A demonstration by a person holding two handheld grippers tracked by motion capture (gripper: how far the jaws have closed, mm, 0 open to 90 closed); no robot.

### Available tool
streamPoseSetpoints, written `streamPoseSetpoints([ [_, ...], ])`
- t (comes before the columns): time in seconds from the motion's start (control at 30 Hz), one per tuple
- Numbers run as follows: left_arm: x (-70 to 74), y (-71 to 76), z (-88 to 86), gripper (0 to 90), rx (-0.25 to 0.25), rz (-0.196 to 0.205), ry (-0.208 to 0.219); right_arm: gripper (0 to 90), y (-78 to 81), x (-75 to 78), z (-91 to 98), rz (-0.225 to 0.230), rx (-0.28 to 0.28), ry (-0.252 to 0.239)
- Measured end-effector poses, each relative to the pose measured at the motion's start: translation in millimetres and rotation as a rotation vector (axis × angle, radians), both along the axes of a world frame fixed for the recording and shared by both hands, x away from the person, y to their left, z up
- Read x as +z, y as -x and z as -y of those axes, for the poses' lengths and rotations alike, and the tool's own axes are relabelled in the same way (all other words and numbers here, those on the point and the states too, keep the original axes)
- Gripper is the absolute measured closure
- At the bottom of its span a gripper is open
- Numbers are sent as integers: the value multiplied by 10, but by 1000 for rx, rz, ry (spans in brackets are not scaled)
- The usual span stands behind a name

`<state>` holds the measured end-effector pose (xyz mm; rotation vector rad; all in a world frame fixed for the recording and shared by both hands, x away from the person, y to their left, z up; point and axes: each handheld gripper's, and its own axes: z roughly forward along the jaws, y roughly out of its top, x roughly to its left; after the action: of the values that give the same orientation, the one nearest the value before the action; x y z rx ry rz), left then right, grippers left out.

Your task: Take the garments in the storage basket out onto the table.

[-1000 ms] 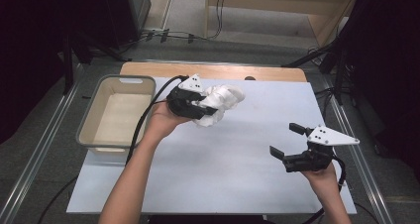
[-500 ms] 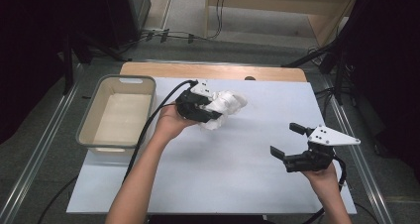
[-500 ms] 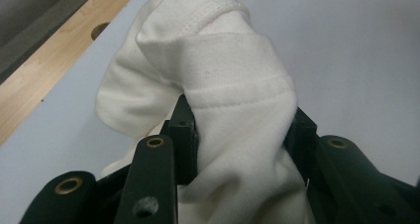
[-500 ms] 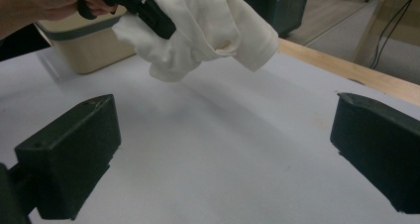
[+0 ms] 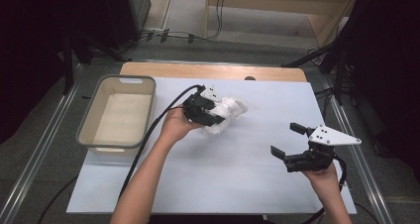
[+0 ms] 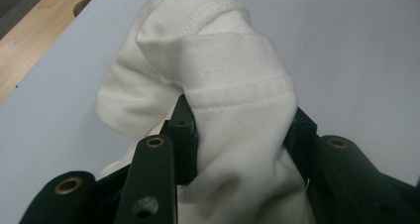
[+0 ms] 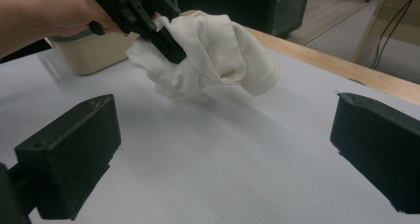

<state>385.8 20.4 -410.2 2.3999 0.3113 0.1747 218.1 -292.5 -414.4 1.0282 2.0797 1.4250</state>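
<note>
A crumpled white cloth point(image 5: 229, 112) (soft knit with stitched hems) hangs bunched between the jaws of the left gripper point(image 5: 214, 116), lifted just above the table point(image 5: 237, 174), right of the beige bin point(image 5: 119, 113).

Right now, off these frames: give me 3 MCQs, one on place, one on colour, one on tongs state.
1. Where is the bin relative to the cloth?
A. to its left
B. to its right
C. under it

2. What colour is the cloth?
A. blue
B. white
C. black

3. How do the right tongs stand?
A. shut on the cloth
B. shut on nothing
C. open

Key: 1 A, the bin sits at the table's left edge, left of the cloth. 2 B, the cloth in the left tongs is white. 3 C, the right tongs have their jaws wide apart over bare table.
</note>
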Motion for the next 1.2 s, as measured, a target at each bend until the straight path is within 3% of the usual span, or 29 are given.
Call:
streamPoseSetpoints([
  [0.27,-92,-6,71,595,-5,-14,-21,0,0,0,-1,0,2,-1],
  [0.7,-284,-22,191,576,5,-51,-119,0,3,2,-1,-2,5,-3],
  [0.87,-328,-44,200,548,10,-89,-126,0,4,1,-4,-2,7,-2],
  [1.2,-343,-51,200,467,24,-106,-131,0,8,4,-7,-2,8,-2],
])
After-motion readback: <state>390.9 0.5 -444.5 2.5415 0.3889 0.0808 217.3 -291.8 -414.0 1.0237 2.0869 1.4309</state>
